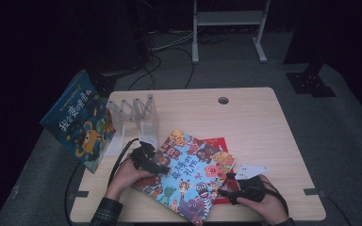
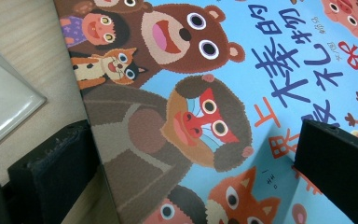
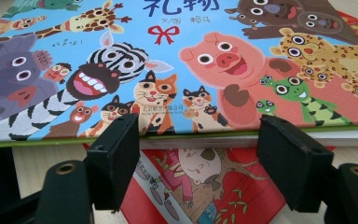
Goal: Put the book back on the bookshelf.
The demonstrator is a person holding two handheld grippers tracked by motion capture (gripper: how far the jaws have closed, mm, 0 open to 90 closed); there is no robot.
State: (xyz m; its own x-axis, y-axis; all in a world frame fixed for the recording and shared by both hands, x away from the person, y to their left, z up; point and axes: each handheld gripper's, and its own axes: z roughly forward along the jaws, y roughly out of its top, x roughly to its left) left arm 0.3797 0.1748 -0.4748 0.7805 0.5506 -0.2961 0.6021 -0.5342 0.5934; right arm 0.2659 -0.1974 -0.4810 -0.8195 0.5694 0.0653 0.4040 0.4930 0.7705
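A blue picture book (image 1: 188, 176) with cartoon animals on its cover lies slanted on the table, on top of a red book (image 1: 219, 143). My left gripper (image 1: 158, 165) is at the book's left edge. In the left gripper view its jaws stand wide apart around that edge (image 2: 191, 130), one over the wood and one above the cover. My right gripper (image 1: 228, 186) sits at the book's lower right edge. In the right gripper view it is open (image 3: 196, 123), with both tips just short of the blue book's (image 3: 177, 60) edge and over the red book (image 3: 205, 186).
A clear folding book rack (image 1: 134, 115) stands at the table's back left, and its base (image 2: 4, 107) lies close to my left jaw. A second blue book (image 1: 78, 120) leans off the table's left side. A white card (image 1: 250, 170) lies by my right hand. Cables trail behind the table.
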